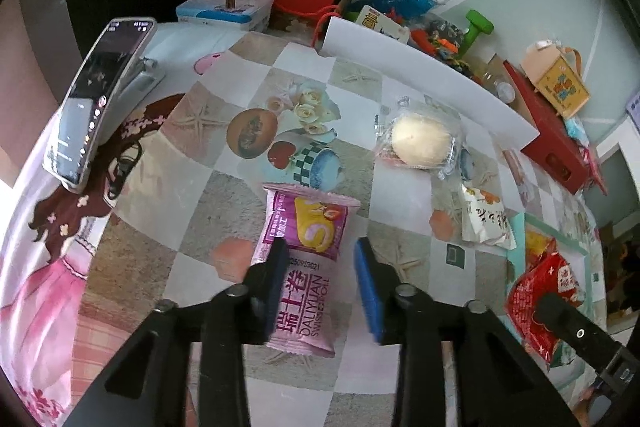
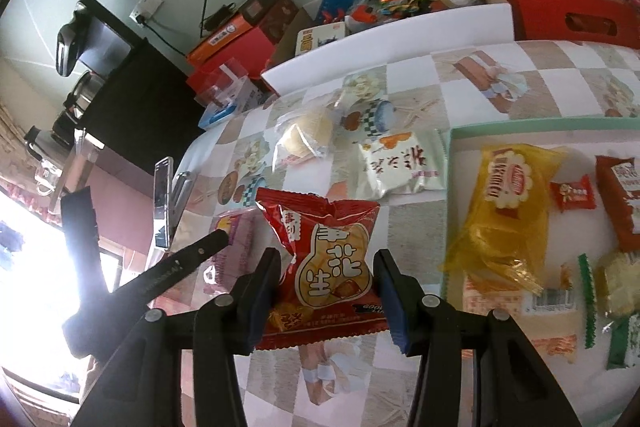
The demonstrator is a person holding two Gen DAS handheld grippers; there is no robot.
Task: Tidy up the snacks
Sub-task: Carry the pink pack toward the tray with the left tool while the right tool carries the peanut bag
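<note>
Right now the right gripper point(image 2: 326, 269) has its fingers pinching a red peanut snack packet point(image 2: 328, 263), held above the bench point(image 2: 420, 75) just beside the green-rimmed tray point(image 2: 520, 125) of snacks. Farther from the tray, the left gripper point(image 1: 322, 259) hangs with fingers spread astride a pink Swiss-roll packet point(image 1: 306, 267) lying flat on the bench.

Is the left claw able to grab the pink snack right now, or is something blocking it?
Probably yes. The left claw already sits over the pink snack, one finger on each side, and nothing lies on top of it. The right claw is busy holding the red peanut bag, off to the side.
</note>
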